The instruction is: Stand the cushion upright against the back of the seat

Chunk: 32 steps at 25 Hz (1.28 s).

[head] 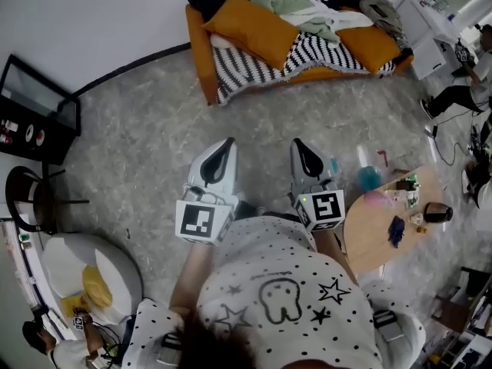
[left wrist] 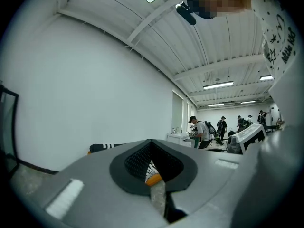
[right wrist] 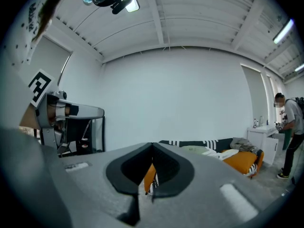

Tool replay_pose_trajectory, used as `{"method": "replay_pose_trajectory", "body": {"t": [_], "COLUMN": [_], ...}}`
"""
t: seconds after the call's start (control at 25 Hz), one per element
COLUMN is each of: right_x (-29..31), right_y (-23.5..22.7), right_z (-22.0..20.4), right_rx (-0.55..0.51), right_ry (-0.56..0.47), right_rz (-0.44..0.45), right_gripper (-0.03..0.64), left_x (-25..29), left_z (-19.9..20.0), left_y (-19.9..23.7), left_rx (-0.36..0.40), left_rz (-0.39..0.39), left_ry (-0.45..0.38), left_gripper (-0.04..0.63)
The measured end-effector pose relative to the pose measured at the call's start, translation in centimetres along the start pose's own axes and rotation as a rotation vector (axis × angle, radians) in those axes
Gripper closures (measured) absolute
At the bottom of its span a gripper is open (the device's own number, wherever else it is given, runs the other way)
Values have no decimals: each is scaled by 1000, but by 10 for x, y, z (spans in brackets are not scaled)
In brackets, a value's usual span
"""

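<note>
Both grippers are out in front of me, side by side over the grey speckled floor (head: 138, 152), pointing at the sofa (head: 201, 56) - well short of it, nothing touched.

Left gripper (head: 228, 143): clenched, tips pressed together, nothing between them. A strip of orange and striped fabric shows through the gap behind the tips, but that's the sofa far off, not a grab.

Right gripper (head: 301, 144): same, tips meet and it's empty. In the right gripper view the sofa sits low against the white wall w/ a black cabinet (head: 38, 106) off to the left.

The cushion (head: 254, 29) is orange and lies slantwise across the left half of the seat, on the black-and-white striped cover (head: 307, 52). It looks laid over rather than stood up, though from this steep angle I can't tell how far it leans on the back. A pile of pale green and white clothes (head: 296, 8) sits just beside its far end. A second cushion (head: 375, 46), also orange, lies at the sofa's right end.

Round wooden table (head: 369, 244) to my right w/ small clutter on it. Dark chair (head: 34, 198) and white beanbag (head: 84, 271) to my left. People in the background at right.
</note>
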State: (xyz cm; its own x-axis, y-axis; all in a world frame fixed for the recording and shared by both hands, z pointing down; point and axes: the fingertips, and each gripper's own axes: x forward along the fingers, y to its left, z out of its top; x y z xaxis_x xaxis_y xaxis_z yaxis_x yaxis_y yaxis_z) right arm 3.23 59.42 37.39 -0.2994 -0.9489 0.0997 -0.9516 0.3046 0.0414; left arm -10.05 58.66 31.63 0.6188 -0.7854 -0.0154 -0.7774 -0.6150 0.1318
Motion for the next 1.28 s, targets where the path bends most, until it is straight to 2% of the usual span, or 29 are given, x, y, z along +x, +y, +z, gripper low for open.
{"method": "replay_pose_trajectory", "body": {"t": [0.36, 0.6, 0.92, 1.08, 1.28], "right_x": [19, 29, 59, 80, 109], "right_y": [15, 12, 4, -3, -24], "right_z": [-5, -3, -12, -10, -6], "right_rx": [8, 12, 21, 19, 12], "right_ry": [3, 4, 44, 46, 55], "right_rz": [-24, -22, 6, 51, 70], "right_gripper": [621, 621, 621, 621, 621], "left_x": [-14, -8, 13, 31, 58], "left_z": [-13, -15, -23, -21, -19], "left_y": [40, 45, 62, 70, 85], "left_rx": [-36, -42, -77, -118, -123], "left_rz": [37, 43, 73, 98, 129], "left_ry": [28, 36, 55, 43, 22], "left_gripper": [598, 598, 598, 598, 598]}}
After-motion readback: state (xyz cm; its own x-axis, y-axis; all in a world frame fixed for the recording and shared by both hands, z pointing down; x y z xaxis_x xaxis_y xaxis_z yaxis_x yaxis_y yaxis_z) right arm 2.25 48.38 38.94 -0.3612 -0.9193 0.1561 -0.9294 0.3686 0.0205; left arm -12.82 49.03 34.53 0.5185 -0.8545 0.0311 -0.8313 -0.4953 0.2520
